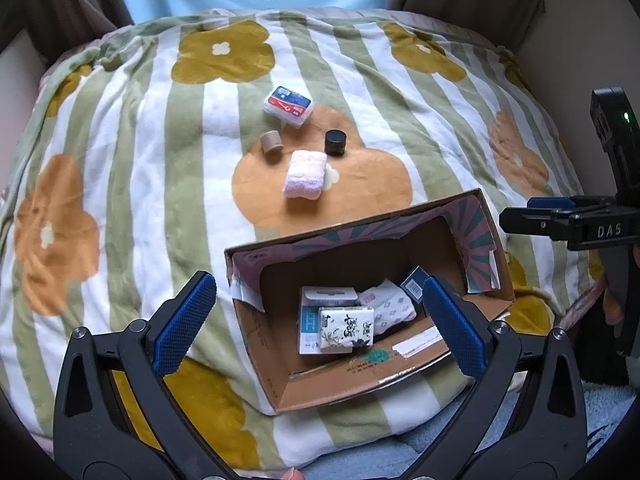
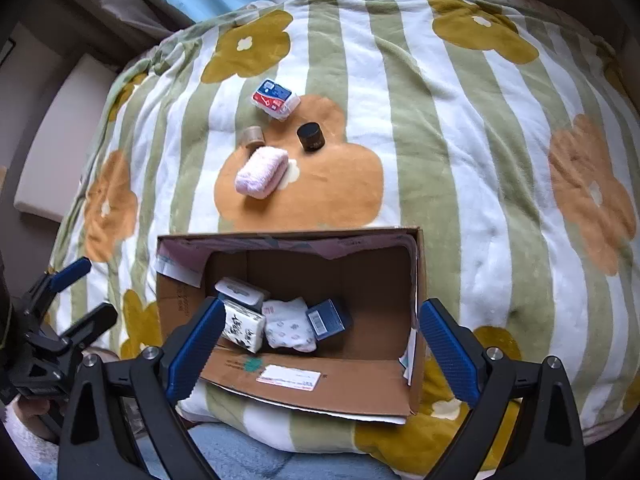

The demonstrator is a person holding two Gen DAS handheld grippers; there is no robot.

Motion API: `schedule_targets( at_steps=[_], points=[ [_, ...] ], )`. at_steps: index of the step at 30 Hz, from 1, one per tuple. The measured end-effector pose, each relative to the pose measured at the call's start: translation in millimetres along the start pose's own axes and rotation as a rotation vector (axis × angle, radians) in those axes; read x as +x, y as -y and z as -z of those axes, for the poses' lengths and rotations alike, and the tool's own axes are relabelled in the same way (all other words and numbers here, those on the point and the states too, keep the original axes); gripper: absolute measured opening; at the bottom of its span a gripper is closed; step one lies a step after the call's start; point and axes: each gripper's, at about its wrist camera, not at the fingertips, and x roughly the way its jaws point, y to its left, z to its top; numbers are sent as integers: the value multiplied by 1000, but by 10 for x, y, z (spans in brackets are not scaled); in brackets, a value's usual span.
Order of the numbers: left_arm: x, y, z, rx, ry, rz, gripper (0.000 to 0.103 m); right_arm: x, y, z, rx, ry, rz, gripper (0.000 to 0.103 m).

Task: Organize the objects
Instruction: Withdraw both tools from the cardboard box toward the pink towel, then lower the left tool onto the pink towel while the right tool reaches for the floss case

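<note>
Two hand-held grippers hang above an open cardboard box that sits on a soft blanket patterned with green and white stripes and large orange and mustard flowers.

Nearest, the left gripper has its blue-padded jaws spread wide with nothing between them; it points steeply down over the left part of the box. The right gripper is likewise spread wide and holds nothing, its pads on either side of the box's opening as seen from above.

Inside the box lie four items close together: a white tissue pack with black calligraphy resting on a white and teal carton, a white cloth bundle with a small print beside them, and a dark blue carton with a barcode leaning at the far right of the group. A white shipping label is stuck to the near flap.

Beyond the box, on an orange flower of the blanket, lies a folded pink towel. Just past it stand a small tan cylinder on the left and a small black jar on the right. Farthest is a clear plastic case with a red and blue label.
</note>
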Motion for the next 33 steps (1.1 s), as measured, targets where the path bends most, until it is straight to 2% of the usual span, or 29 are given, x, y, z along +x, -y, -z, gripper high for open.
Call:
schedule_targets(
  at_steps=[3,7,12,18,25,33],
  points=[
    [10,21,-66,13,4,-28,103,-25,21,-107,-5,-26,-15,97],
    [35,7,-196,20,13,-58,103,-115,27,-258,-7,8,-39,97],
    [96,-71,-399,-4,20,-61,103,-241,-42,-527,-97,74,29,97],
    [287,-116,-634,-40,1,-49,103,-236,-52,-939,-170,83,32,97],
    [690,-155,-890,-60,-49,-41,103,-4,-61,-1405,-248,57,16,97],
    [1289,-216,-1193,-71,-121,-27,103,489,-157,-1988,-347,12,-10,97]
  ],
)
